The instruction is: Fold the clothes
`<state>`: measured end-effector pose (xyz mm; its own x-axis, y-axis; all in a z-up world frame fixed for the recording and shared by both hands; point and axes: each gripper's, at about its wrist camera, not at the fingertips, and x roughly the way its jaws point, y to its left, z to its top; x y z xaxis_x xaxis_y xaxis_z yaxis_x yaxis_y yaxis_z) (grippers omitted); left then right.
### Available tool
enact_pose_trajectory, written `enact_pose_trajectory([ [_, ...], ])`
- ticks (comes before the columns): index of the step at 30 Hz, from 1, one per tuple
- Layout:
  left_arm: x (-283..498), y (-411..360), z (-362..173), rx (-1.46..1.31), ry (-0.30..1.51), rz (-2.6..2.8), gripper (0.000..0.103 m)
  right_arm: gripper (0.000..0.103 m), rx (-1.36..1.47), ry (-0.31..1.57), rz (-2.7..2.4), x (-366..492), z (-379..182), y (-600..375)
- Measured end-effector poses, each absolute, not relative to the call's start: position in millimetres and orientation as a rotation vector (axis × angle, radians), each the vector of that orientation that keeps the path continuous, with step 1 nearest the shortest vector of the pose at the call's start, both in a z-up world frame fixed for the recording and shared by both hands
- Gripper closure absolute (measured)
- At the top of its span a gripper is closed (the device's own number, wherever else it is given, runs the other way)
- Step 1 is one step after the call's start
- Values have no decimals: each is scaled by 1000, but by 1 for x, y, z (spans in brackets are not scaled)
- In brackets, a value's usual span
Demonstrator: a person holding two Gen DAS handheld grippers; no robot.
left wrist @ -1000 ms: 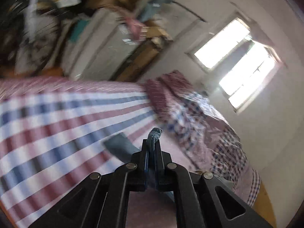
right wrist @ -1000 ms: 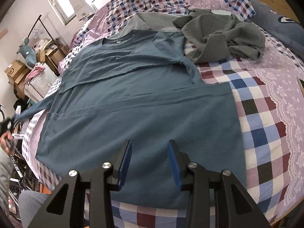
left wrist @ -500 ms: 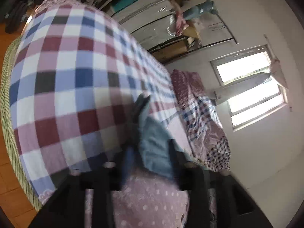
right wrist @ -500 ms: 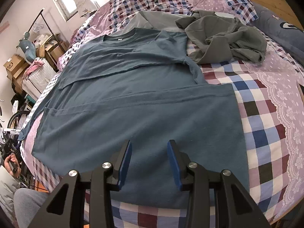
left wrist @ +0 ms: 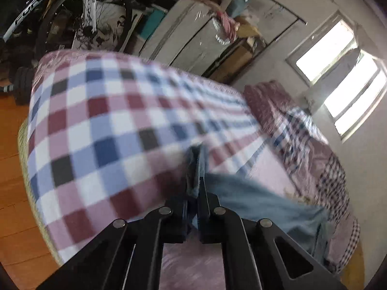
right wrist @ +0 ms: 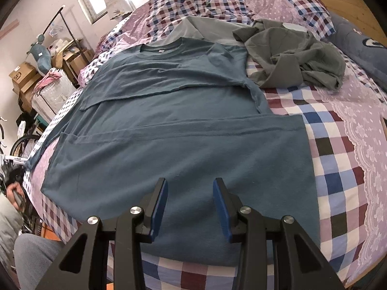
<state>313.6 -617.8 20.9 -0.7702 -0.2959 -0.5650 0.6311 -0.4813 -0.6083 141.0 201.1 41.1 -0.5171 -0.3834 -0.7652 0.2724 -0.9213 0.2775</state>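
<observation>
A teal-blue long-sleeved shirt (right wrist: 179, 130) lies spread flat on the checked bed, collar toward the far side, one sleeve folded across its chest. My right gripper (right wrist: 189, 191) hovers open just above the shirt's near hem, nothing between its blue pads. In the left wrist view my left gripper (left wrist: 196, 193) is shut on the end of the shirt's other sleeve (left wrist: 254, 200), which trails off to the right over the bed's edge. In the right wrist view that sleeve (right wrist: 40, 149) hangs at the bed's left edge.
A crumpled grey garment (right wrist: 292, 58) and a flat grey one (right wrist: 205, 27) lie beyond the shirt. A dark blue pillow (right wrist: 360, 46) rests at far right. A bicycle (left wrist: 79, 17), boxes and a covered rack (left wrist: 193, 38) crowd the floor by the bed. A person's hand (right wrist: 14, 193) shows at left.
My left gripper, still holding the sleeve end, has swung and dropped to the bed's edge, so the sleeve hangs lower. My right gripper has stayed open over the hem.
</observation>
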Motion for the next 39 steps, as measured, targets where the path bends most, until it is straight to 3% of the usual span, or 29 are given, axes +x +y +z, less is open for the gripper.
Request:
enact_pose_trajectory([
  [7,249,-600,124,459,922,-2398,99,62,1244,-183,-2411,143,44,198],
  [14,148,-525,225,436,798,-2639,99,62,1213,-256,-2383,146,49,207],
  [22,28,-403,268,574,696,-2811,99,62,1205,-397,-2345,146,53,229],
  [27,-29,-282,292,636,523,-2992,99,62,1197,-486,-2326,147,55,242],
  [33,-67,-107,263,821,212,-3241,99,60,1206,-593,-2302,148,54,258],
  [39,-92,18,132,1269,-160,-3160,99,60,1203,-677,-2278,149,54,274],
])
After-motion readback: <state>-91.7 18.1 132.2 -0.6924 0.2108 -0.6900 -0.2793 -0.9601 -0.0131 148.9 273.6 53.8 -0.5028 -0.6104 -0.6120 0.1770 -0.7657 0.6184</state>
